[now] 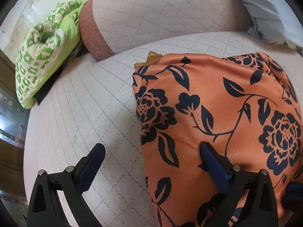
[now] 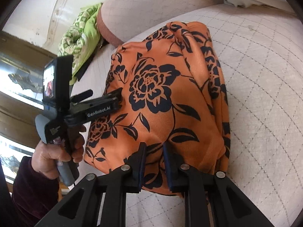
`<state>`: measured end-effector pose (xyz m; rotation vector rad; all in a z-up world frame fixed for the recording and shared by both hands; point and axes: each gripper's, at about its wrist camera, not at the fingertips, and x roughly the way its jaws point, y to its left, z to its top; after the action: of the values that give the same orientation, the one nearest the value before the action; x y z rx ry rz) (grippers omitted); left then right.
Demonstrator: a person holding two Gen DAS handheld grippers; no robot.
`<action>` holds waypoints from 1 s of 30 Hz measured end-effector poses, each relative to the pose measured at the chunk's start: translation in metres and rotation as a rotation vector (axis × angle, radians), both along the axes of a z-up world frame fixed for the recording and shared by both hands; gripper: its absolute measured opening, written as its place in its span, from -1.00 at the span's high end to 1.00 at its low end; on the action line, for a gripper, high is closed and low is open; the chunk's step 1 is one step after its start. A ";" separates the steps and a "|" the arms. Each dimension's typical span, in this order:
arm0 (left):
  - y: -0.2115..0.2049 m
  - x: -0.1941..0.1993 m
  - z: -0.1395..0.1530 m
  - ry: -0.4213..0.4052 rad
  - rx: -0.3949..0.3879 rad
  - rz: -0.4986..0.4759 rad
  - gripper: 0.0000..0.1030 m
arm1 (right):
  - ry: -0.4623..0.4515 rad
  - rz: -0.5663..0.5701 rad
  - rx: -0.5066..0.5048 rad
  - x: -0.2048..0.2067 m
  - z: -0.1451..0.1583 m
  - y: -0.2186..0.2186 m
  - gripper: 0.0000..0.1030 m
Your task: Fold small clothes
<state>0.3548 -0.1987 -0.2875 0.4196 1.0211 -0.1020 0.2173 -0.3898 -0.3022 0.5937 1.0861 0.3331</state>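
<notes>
Orange flowered cloth (image 2: 166, 102) lies bunched on the quilted mattress (image 2: 261, 98), near its front edge. Your right gripper (image 2: 154, 151) sits narrowed, seemingly pinching a fold of it. Your left gripper (image 1: 151, 151) stands wide, one finger (image 1: 214, 162) resting on the cloth.

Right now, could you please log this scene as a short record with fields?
surface: quilted white mattress
garment: orange floral cloth, partly folded, lying on the mattress
left gripper: open, one finger over the cloth, one over bare mattress
right gripper: jaws narrow, a ridge of the cloth between them
left hand: holds the left gripper's handle
background: green patterned bedding rolled at the mattress edge
</notes>
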 end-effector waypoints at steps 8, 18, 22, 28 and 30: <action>0.041 -0.054 0.042 -0.006 -0.146 -0.018 -0.95 | -0.043 -0.015 0.121 -0.007 0.008 -0.011 0.56; 0.050 -0.114 -0.002 -0.063 -0.046 -0.075 -0.97 | -0.004 0.003 0.069 -0.006 -0.006 0.011 0.58; 0.048 -0.103 0.007 0.006 -0.065 -0.077 -0.96 | -0.006 -0.007 0.091 -0.005 -0.005 0.008 0.59; 0.072 -0.094 0.050 -0.047 -0.276 -0.074 -0.96 | -0.112 -0.147 0.216 -0.020 0.012 -0.046 -0.38; 0.078 -0.084 0.060 -0.047 -0.355 -0.066 -0.96 | -0.161 -0.244 0.243 -0.029 0.015 -0.068 -0.72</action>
<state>0.2707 -0.1211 -0.2280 0.1307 0.9205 -0.3259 0.1879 -0.4576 -0.2875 0.8920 0.8138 0.2966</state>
